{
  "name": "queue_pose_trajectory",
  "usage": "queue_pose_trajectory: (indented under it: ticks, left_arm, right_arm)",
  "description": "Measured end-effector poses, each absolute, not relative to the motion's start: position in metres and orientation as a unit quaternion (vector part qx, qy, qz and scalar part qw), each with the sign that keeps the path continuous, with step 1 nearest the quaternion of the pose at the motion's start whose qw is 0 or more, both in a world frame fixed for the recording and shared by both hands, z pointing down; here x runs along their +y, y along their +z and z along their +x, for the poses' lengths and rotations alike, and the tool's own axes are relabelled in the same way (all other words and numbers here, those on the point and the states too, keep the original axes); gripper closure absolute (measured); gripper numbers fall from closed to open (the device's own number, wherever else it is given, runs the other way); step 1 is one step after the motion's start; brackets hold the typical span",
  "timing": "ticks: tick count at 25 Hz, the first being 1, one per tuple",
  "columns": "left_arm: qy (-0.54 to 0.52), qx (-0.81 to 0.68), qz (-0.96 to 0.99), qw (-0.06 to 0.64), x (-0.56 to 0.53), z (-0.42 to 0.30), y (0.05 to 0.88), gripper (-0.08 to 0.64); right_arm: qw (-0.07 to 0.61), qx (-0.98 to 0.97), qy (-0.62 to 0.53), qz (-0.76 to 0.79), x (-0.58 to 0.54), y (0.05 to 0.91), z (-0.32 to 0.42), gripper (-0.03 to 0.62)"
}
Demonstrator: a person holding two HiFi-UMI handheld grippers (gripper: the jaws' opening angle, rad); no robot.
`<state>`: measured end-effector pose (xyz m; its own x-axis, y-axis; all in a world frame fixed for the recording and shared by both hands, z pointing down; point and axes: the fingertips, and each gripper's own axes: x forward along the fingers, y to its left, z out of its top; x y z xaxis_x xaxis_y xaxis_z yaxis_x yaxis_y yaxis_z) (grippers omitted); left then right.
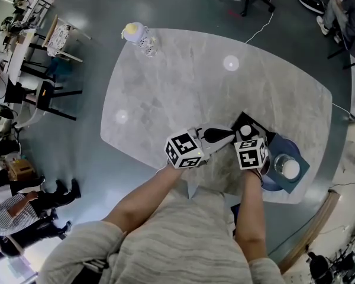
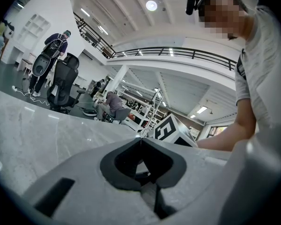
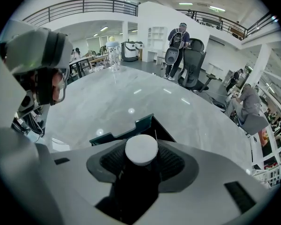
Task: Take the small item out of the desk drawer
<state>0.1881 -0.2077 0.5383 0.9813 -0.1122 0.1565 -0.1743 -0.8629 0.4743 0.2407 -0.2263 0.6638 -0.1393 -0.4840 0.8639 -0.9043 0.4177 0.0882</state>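
Observation:
A small white round item [image 3: 141, 151] sits between the dark pads of my right gripper [image 3: 141, 145], which is shut on it. In the head view that gripper [image 1: 245, 131] hovers over the dark open desk drawer [image 1: 259, 123] near the table's right front edge, and the white item [image 1: 245, 129] shows at its tip. The drawer's teal wall [image 3: 122, 132] lies just beyond the jaws. My left gripper [image 1: 229, 136] points right towards the drawer and is shut with nothing in it; its tips meet [image 2: 140, 139].
The grey marble table [image 1: 213, 87] stretches away from me. A clear bottle with a yellow cap [image 1: 139, 37] stands at its far left edge. A blue base with a white ball [image 1: 290, 169] is to the drawer's right. Office chairs and people surround the table.

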Motion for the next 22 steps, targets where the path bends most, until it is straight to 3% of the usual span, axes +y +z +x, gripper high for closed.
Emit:
queue_pose_trajectory:
  ticks: [22]
  left_arm:
    - [0.048,-0.046,0.975,0.213,-0.194,0.180,0.495,0.543]
  right_arm:
    - [0.310,-0.728,0.222,0.570,-0.218,0.572,0.245,0.399]
